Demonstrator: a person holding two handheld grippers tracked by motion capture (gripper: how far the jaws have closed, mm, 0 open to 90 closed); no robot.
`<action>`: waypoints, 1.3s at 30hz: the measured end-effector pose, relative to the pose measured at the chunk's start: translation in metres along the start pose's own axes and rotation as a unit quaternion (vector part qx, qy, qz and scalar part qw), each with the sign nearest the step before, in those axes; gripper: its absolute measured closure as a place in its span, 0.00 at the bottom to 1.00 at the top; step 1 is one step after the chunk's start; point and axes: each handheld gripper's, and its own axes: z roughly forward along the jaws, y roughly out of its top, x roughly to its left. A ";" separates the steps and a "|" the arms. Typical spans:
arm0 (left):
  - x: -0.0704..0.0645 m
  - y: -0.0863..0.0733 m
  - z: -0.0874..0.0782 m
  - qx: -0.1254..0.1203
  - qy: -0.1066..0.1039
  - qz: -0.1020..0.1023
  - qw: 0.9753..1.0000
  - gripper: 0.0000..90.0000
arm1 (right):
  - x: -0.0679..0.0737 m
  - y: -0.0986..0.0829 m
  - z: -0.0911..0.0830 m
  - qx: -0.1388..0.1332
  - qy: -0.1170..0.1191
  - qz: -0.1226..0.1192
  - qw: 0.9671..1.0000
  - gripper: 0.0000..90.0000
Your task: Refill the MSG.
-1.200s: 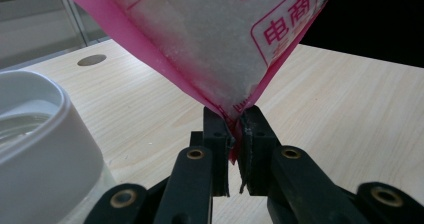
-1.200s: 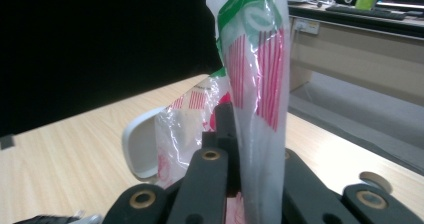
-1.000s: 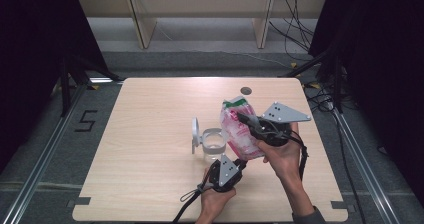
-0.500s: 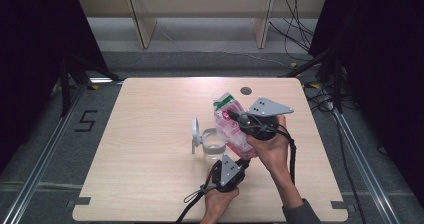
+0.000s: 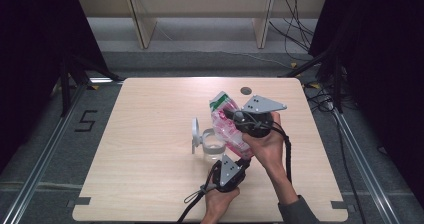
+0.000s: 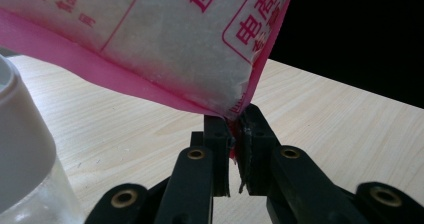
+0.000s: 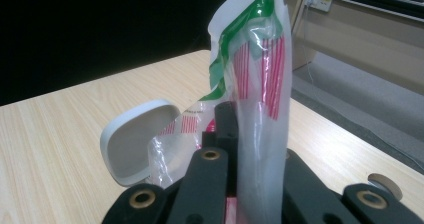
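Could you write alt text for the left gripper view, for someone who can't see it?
Two black fingers of the left gripper pinch the bottom corner of a pink-edged plastic bag of white powder printed with red Chinese characters, held above a pale wooden table. A clear jar with a white rim stands at the left edge.

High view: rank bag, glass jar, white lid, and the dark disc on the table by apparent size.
1. Bag, clearly largest.
2. Glass jar.
3. White lid, seen almost edge-on, so its spot against the jar is unsure.
4. Dark disc, smallest.
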 end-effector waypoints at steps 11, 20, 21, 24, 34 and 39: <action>0.000 0.000 0.001 -0.004 -0.004 -0.002 1.000 0.92 | 0.004 0.002 0.007 0.007 -0.002 0.000 1.000 1.00; 0.000 0.000 0.004 -0.009 -0.003 -0.008 1.000 0.92 | 0.004 0.002 0.007 0.010 -0.001 0.000 1.000 1.00; -0.001 0.000 0.004 -0.008 -0.002 -0.006 1.000 0.92 | 0.004 0.002 0.009 0.007 -0.001 0.001 1.000 1.00; 0.000 0.000 0.006 -0.011 -0.001 -0.007 1.000 0.92 | 0.003 0.002 0.009 0.006 -0.003 0.002 1.000 1.00; -0.002 -0.001 0.009 -0.015 0.004 -0.008 1.000 0.92 | 0.005 -0.002 0.014 0.001 0.014 0.042 0.999 1.00; -0.004 -0.001 0.009 -0.018 0.007 -0.002 1.000 0.92 | 0.004 -0.002 0.015 -0.006 0.012 0.046 0.999 1.00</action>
